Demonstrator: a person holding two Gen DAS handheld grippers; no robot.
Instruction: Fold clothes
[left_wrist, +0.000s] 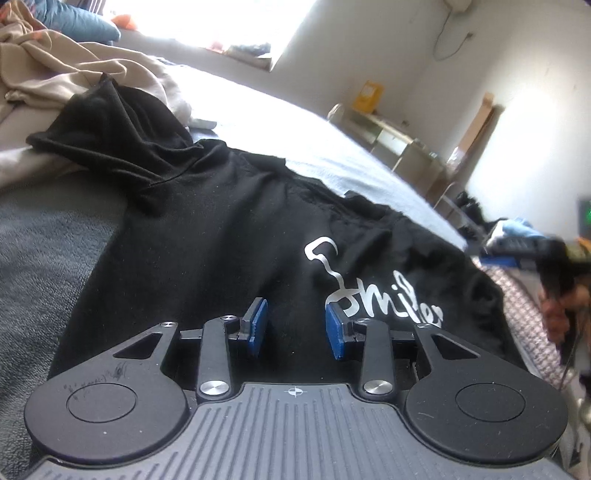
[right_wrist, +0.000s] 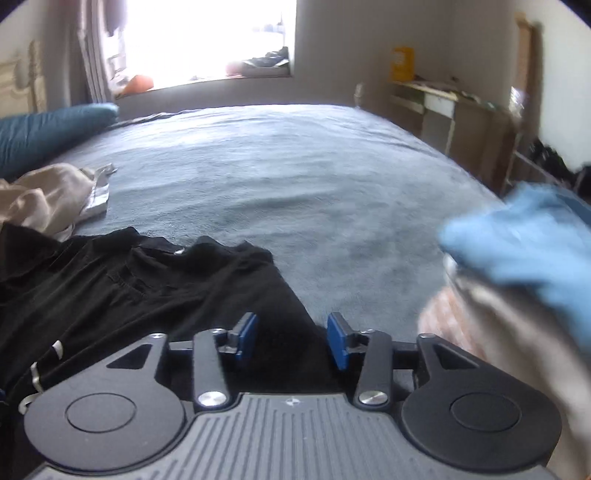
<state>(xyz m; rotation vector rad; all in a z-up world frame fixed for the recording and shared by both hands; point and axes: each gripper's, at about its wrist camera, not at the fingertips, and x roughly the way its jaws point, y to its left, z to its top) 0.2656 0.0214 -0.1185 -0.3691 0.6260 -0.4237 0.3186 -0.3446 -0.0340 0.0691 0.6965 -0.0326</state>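
Note:
A black hoodie (left_wrist: 207, 229) with white script (left_wrist: 369, 295) lies spread on the grey bed cover (right_wrist: 295, 177), its hood (left_wrist: 122, 129) bunched at the far left. My left gripper (left_wrist: 295, 314) hovers low over the hoodie's front, its blue pads apart with nothing between them. My right gripper (right_wrist: 291, 325) is open above the edge of the hoodie (right_wrist: 129, 288), where black cloth meets the bed cover. The cloth lies below the pads and is not pinched.
A beige garment (left_wrist: 74, 66) is heaped behind the hood, and the right wrist view shows that beige garment (right_wrist: 44, 199) too. A blurred light-blue cloth (right_wrist: 524, 240) sits at the right. A teal pillow (right_wrist: 48, 125) lies far left. Shelves (right_wrist: 443, 99) line the right wall.

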